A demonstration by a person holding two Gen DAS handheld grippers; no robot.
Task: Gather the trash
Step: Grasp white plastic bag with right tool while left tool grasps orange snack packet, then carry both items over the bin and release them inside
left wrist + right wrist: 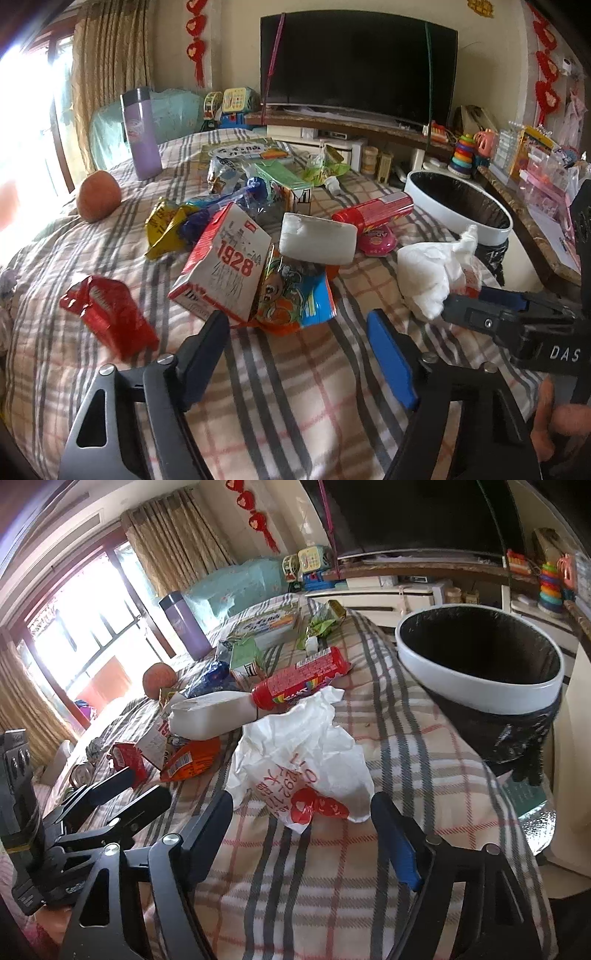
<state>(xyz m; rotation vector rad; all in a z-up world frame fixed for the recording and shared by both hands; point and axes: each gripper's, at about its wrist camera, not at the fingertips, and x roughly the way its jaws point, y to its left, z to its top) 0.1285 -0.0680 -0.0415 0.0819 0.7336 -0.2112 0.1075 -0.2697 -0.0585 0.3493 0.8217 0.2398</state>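
Plaid blanket (280,398), white bin (476,686)

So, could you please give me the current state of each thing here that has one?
left gripper: open, empty
right gripper: open, astride the white plastic bag, not gripping
trash bin: upright, black liner, open top
purple flask: upright, lid on
red tube: lying down
1928 carton: tipped over

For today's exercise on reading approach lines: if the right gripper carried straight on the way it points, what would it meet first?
Most likely the crumpled white plastic bag with red print, lying on the plaid cloth just ahead of the open right gripper. Nothing shows between them, though depth is uncertain.
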